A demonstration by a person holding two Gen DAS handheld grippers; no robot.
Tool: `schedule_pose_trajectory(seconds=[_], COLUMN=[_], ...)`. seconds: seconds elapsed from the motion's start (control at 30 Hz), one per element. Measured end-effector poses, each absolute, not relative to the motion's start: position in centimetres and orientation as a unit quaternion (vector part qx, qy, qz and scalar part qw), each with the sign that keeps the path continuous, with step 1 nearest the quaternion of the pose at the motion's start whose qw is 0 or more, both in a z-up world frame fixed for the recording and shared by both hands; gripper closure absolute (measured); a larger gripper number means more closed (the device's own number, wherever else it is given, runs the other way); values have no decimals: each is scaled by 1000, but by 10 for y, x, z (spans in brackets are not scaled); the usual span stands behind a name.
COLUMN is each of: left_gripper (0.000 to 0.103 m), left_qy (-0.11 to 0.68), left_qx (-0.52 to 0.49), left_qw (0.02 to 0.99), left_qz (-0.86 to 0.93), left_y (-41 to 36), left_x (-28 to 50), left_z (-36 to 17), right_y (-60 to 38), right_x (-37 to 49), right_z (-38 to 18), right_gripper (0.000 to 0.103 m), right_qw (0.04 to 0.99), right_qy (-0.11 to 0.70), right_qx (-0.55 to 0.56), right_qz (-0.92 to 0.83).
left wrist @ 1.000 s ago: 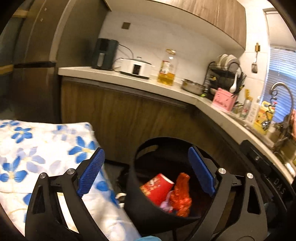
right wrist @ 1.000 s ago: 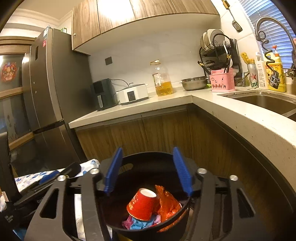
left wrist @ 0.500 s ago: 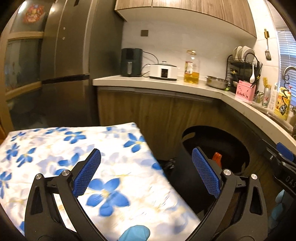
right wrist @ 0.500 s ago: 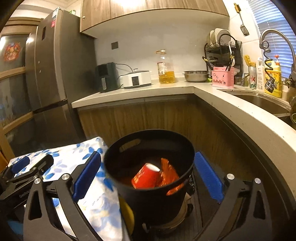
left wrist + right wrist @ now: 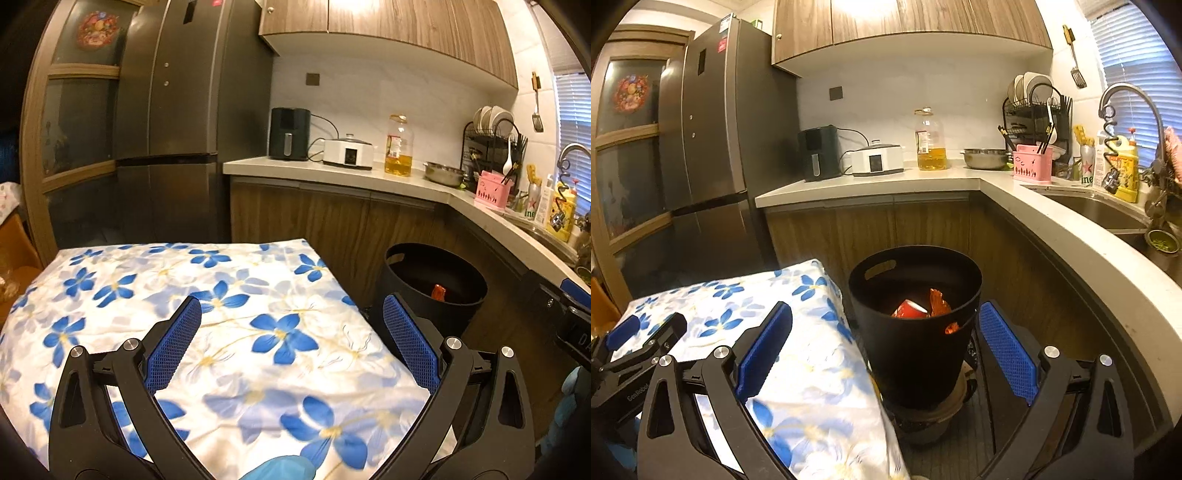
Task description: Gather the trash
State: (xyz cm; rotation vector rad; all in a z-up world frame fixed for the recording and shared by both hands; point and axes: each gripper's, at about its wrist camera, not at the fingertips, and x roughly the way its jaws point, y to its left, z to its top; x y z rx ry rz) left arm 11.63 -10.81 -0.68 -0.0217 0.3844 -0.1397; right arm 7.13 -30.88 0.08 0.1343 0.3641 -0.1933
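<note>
A black trash bin stands on the floor beside the table. Inside it lie a red paper cup and an orange wrapper. In the left wrist view the bin is at the right, with only the orange wrapper showing. My right gripper is open and empty, pulled back in front of the bin. My left gripper is open and empty above the table with the white, blue-flowered cloth. The left gripper also shows in the right wrist view.
A light countertop wraps the corner with wooden cabinets below, carrying an air fryer, a cooker, an oil bottle, a steel bowl, a dish rack and a sink. A steel fridge stands left.
Both grippers have drawn back and up from the bin. The right gripper has opened wider. The left gripper has swung left over the flowered tablecloth.
</note>
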Motion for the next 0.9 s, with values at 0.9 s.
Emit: schedule_pose_trajectory(seconds=[0.9], left_gripper=[6], left_qy=[180], left_qx=[-29], left_qw=[980], left_qz=[-84], left_y=[-64], left_x=[32], left_z=[3], right_y=[-260], right_x=[-19], right_z=[18], right_gripper=[6], right_qw=[981], right_qy=[152], right_qx=[43], right_qz=[-112])
